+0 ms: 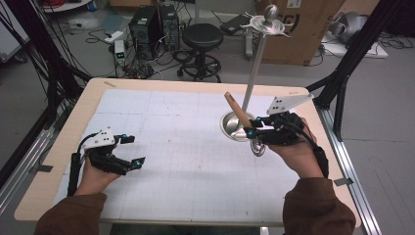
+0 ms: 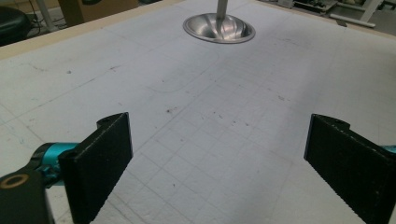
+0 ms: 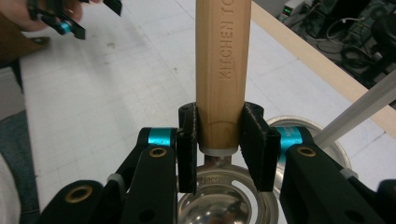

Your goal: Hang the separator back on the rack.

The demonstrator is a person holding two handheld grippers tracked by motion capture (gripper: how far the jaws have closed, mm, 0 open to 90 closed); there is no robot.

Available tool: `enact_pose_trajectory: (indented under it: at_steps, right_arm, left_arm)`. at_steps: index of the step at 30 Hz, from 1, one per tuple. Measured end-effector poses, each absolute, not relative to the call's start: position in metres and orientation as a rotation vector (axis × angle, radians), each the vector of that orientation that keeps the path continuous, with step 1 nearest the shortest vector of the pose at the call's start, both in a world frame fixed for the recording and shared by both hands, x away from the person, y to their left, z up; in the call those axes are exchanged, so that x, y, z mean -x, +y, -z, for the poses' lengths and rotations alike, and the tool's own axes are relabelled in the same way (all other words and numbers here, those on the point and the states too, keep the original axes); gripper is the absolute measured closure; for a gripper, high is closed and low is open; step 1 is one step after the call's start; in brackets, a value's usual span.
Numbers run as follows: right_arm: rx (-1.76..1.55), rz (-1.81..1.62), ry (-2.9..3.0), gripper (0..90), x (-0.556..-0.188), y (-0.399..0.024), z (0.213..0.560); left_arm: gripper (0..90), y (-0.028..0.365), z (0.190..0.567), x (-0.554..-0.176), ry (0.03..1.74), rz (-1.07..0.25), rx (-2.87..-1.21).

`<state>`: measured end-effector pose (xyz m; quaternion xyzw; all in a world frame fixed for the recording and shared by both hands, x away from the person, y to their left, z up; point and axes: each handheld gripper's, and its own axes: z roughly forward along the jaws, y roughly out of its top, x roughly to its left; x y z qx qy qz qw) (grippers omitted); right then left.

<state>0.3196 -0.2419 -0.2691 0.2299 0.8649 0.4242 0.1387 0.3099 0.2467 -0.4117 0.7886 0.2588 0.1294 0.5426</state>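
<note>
Right tool [image 3: 218,147] pinches the lower end of a wooden handle [image 3: 222,70], its two black jaws pressed against the wood on either side; the handle carries the stamped words "KITCHEN TO", cut off by the top edge of the right gripper view. Below the jaws the wood ends in a pale collar and joins a shiny metal utensil head [image 3: 224,200] with curved openings, which fills the bottom of that view. In the high view the right tool [image 1: 254,133] sits at the right side of the table [image 1: 73,122], the handle [image 1: 237,110] tilts up and away to the left from it, and the metal head [image 1: 258,147] hangs just under the jaws, above the white gridded mat [image 1: 186,161]. Just behind it stands a metal stand [image 1: 254,68]: a round dished base [image 1: 234,128] on the mat, a slim upright pole, and a spoked top with a ball. The handle crosses in front of the base; whether they touch cannot be told. Left tool [image 1: 131,149] is held low over the left part of the mat, well apart from the stand, with its jaws spread wide and nothing between them. In the left gripper view the left tool [image 2: 217,163] shows bare mat [image 2: 215,121] between its pads, with the stand's base [image 2: 218,29] far ahead.
</note>
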Motion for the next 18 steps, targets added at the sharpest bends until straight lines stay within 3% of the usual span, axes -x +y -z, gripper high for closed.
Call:
enact_pose_trajectory:
  at_steps: [18]
  right_arm:
    - [-0.639,-1.328,2.468,68.7,-0.326,-0.273,0.251]
  left_arm:
    - [8.3,0.246,0.413,-0.311,0.62,-0.302,-1.88]
